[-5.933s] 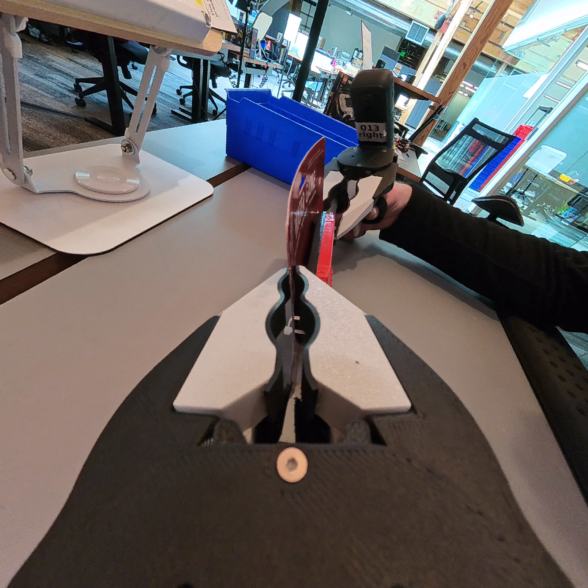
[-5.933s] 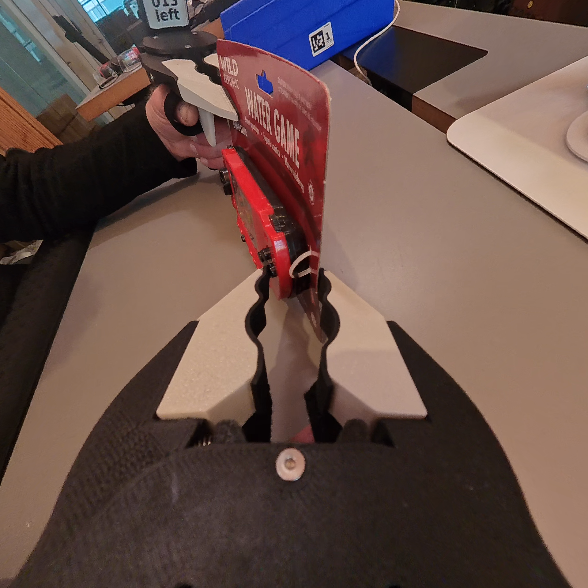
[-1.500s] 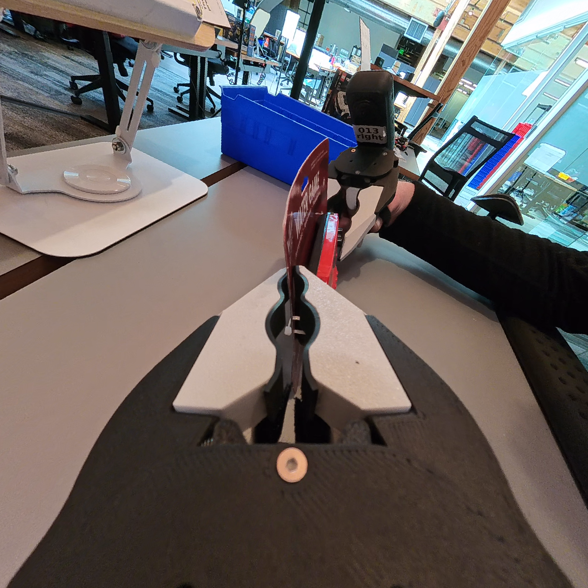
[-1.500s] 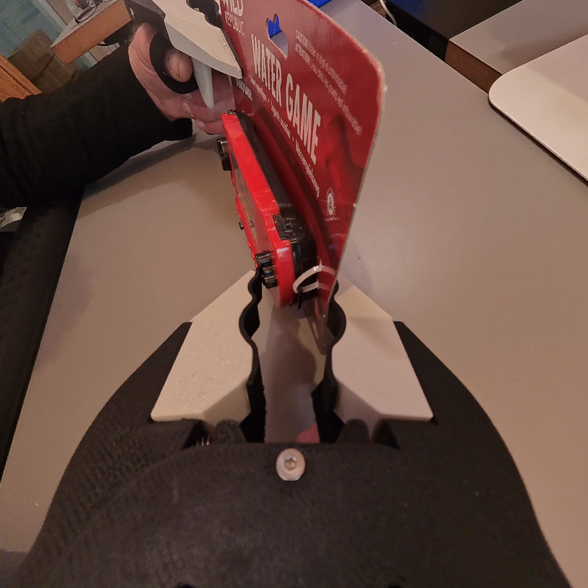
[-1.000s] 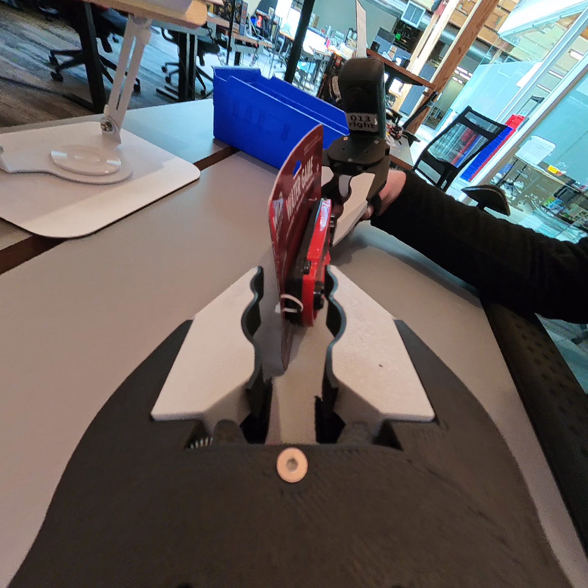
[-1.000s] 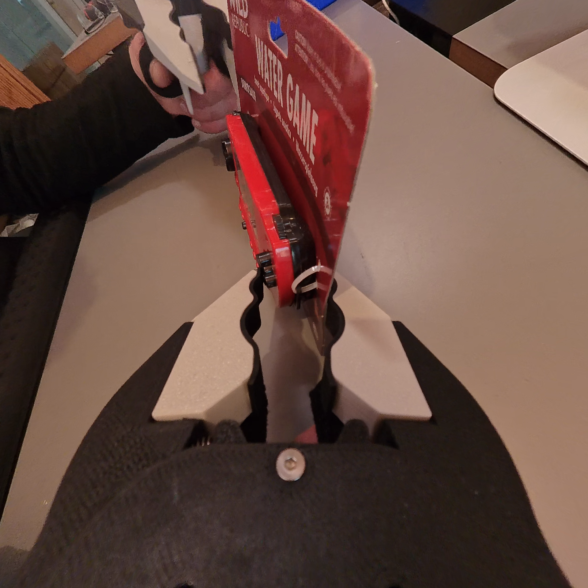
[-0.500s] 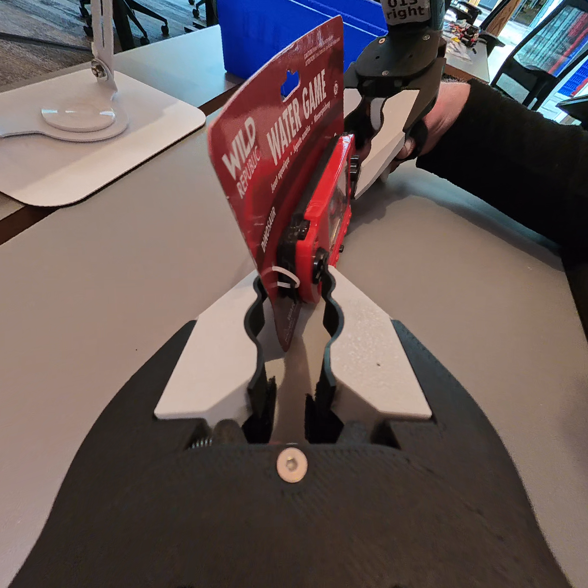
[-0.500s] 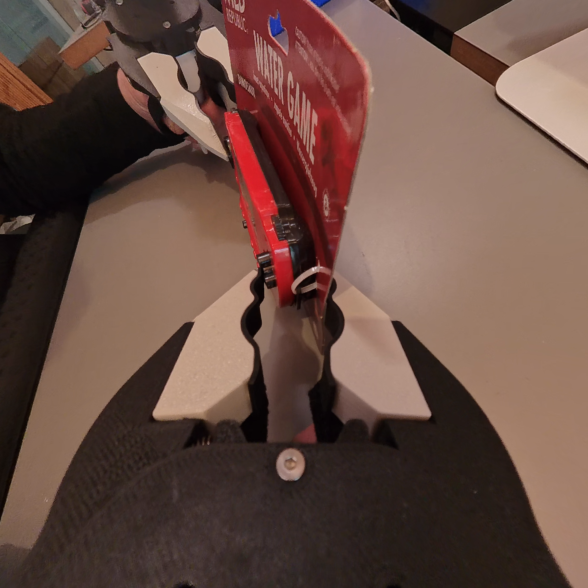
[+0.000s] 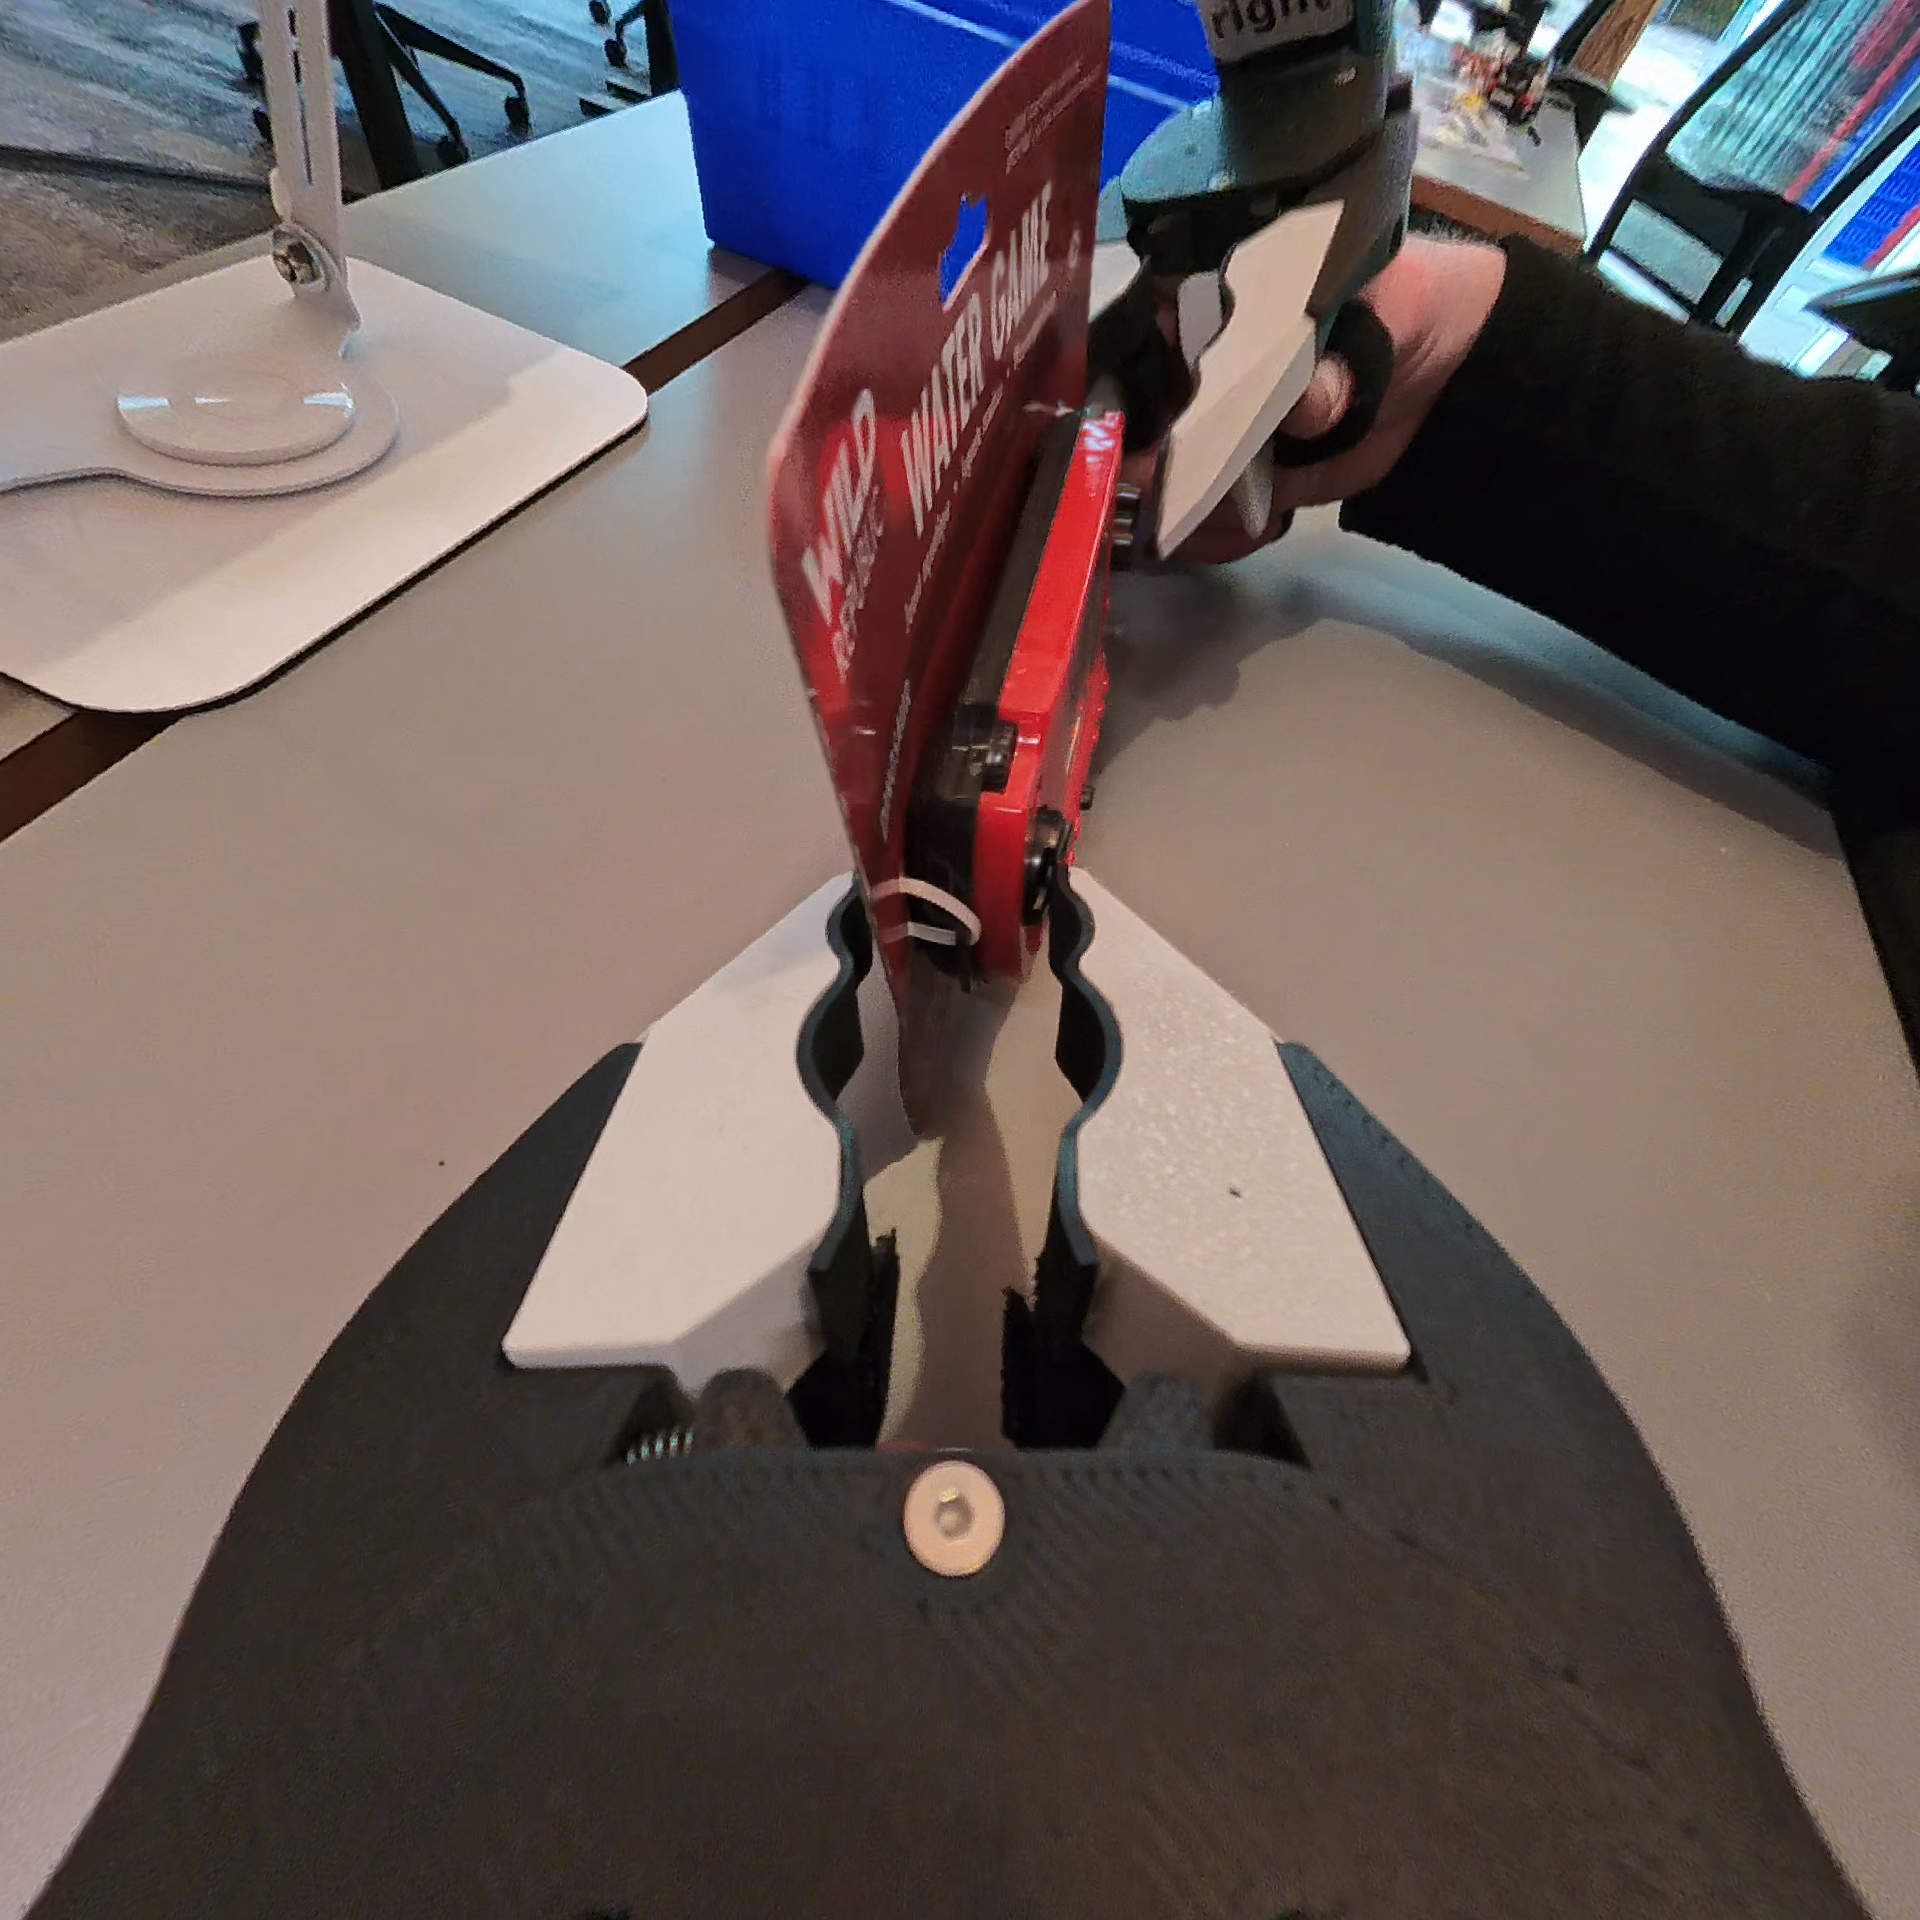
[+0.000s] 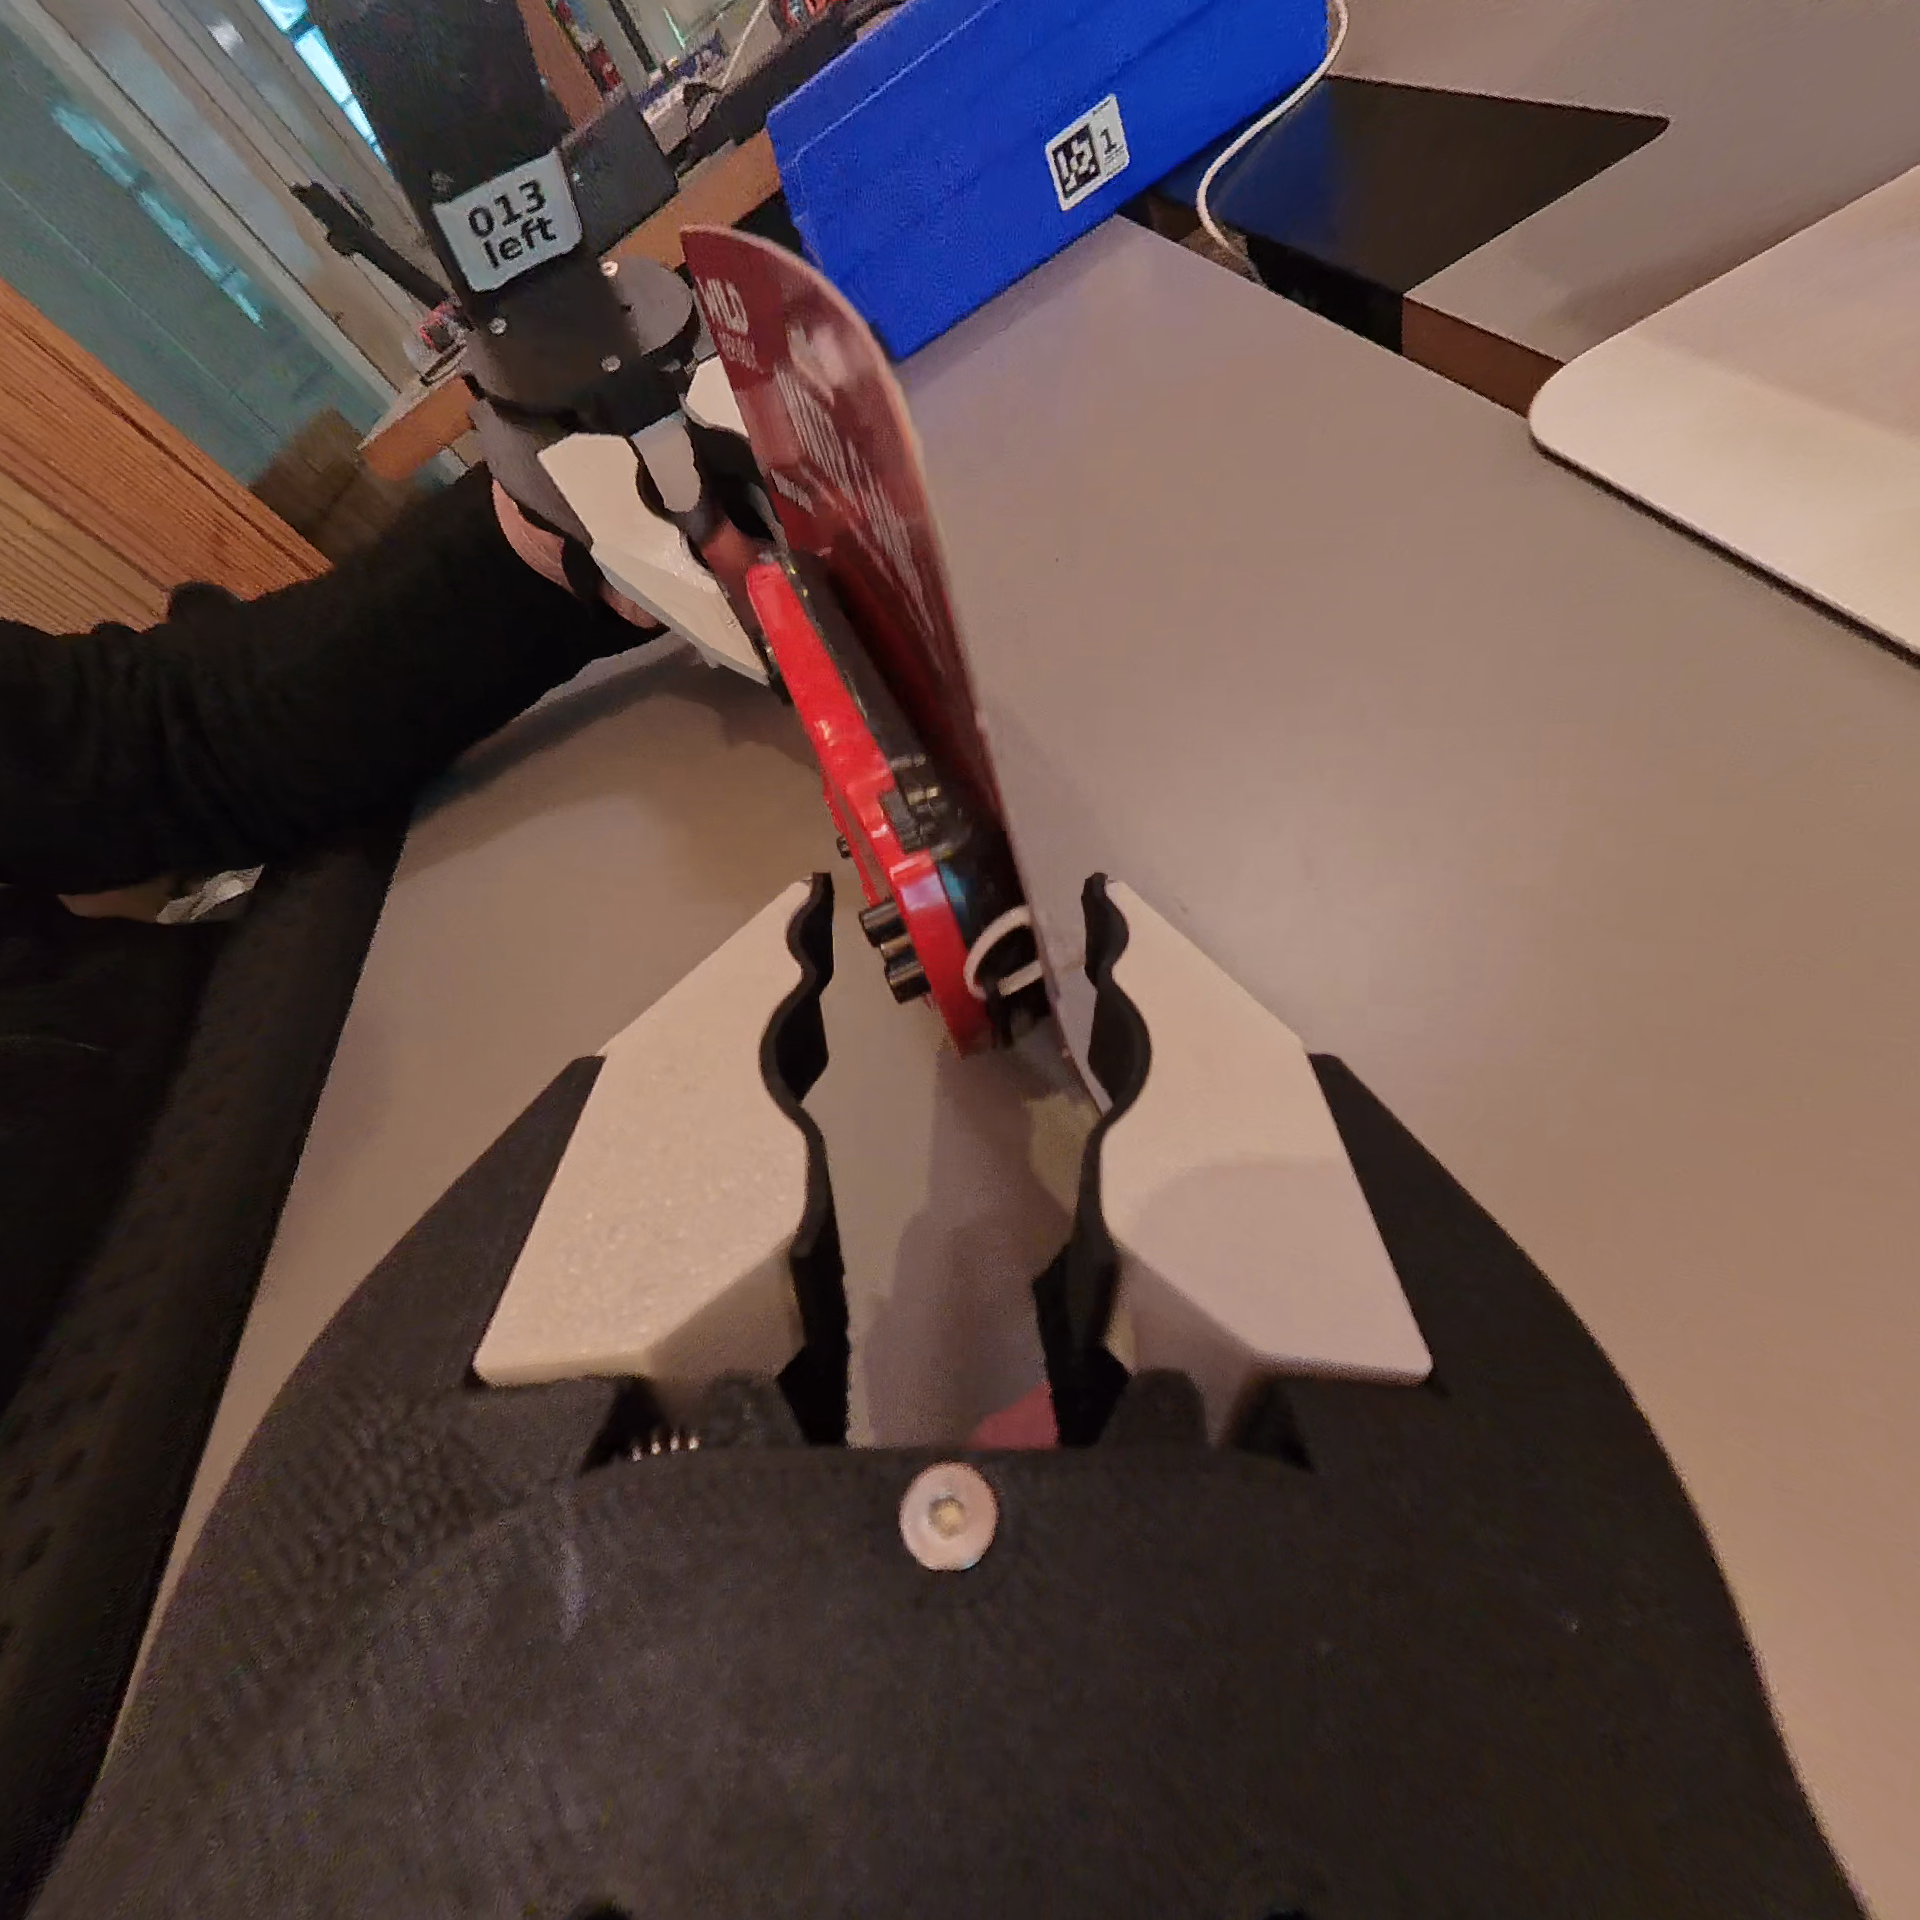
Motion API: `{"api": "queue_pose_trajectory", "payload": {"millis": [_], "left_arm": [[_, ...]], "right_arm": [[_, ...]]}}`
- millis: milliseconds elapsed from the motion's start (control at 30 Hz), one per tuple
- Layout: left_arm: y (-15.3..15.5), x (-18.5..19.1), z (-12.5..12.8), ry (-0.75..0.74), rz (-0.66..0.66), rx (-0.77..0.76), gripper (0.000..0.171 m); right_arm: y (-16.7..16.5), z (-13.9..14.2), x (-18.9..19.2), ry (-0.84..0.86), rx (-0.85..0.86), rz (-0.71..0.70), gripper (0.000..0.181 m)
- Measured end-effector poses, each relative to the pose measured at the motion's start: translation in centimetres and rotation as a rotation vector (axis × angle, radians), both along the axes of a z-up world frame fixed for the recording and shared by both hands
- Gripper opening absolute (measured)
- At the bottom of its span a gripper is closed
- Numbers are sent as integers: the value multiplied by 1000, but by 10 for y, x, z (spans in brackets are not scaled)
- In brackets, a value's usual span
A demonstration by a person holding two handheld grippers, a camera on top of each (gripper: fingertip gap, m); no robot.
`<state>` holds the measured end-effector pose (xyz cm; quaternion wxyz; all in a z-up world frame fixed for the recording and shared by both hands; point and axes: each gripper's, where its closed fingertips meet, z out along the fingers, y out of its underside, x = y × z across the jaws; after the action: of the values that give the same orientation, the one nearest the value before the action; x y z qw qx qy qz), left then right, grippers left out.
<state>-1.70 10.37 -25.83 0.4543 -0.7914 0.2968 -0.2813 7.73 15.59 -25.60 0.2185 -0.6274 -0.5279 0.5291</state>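
Observation:
A red handheld water-game toy (image 9: 1049,644) is tied by a white zip tie to its red backing card (image 9: 935,416) and stands on edge above the grey table (image 9: 416,935). My left gripper (image 9: 951,894) is shut on the toy's near end, one finger on the card and one on the red body. In the right wrist view my right gripper (image 10: 956,894) is open around the toy's (image 10: 842,727) other end. Its left finger stands clear of the toy and the card (image 10: 873,499) lies next to its right finger. The left gripper's white fingers (image 10: 644,561) grip the far end there.
A blue bin (image 9: 831,135) stands at the table's far side, also in the right wrist view (image 10: 997,156). A white stand base (image 9: 260,468) lies at the far left. A black-sleeved arm (image 9: 1662,499) and dark padded chair edge (image 9: 1881,935) are at the right.
My left gripper let go of the card's edge and shut again on the toy's body and card. My right gripper, shut on the toy until half a second ago, has now opened.

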Motion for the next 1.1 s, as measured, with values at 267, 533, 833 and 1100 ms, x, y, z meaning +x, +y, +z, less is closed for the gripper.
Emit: {"api": "queue_pose_trajectory", "payload": {"millis": [267,533,833,1100], "left_arm": [[0,3,0,9,-1,3,32],[2,2,0,20,20,14,36],[3,4,1,13,23,15,36],[3,6,1,7,24,9,35]], "right_arm": [[-2,-5,3,-16,35,12,41],[-7,-6,4,-23,81,55,31],[-7,-7,5,-34,63,48,37],[-9,-10,6,-57,74,54,37]]}}
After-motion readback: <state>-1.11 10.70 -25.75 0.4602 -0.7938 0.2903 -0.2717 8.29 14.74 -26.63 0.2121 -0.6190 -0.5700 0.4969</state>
